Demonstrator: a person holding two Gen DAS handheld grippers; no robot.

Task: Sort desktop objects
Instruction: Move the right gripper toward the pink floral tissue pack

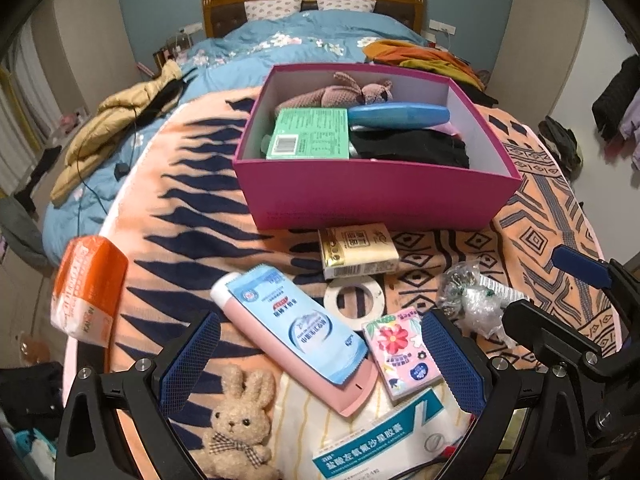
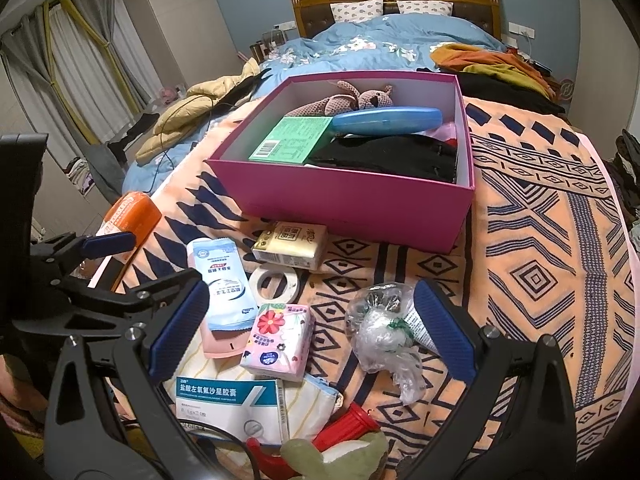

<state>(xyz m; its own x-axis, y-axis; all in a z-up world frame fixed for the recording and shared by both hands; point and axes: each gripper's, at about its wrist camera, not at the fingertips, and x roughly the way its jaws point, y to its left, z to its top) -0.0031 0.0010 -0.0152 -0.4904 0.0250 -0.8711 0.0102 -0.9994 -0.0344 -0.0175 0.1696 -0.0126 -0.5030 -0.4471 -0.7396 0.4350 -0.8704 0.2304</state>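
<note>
A magenta box sits on the patterned blanket and holds a knitted toy, a green carton, a blue case and black cloth. In front of it lie a pink tube, a yellow tissue pack, a tape ring, a floral tissue pack, a crumpled plastic bag, a medicine box and a plush rabbit. My left gripper hangs open over the pink tube. My right gripper is open above the floral pack, holding nothing.
An orange packet lies at the blanket's left edge. A red object and a green plush sit close under the right gripper. Clothes, a yellow jacket and a blue duvet cover the bed behind the box.
</note>
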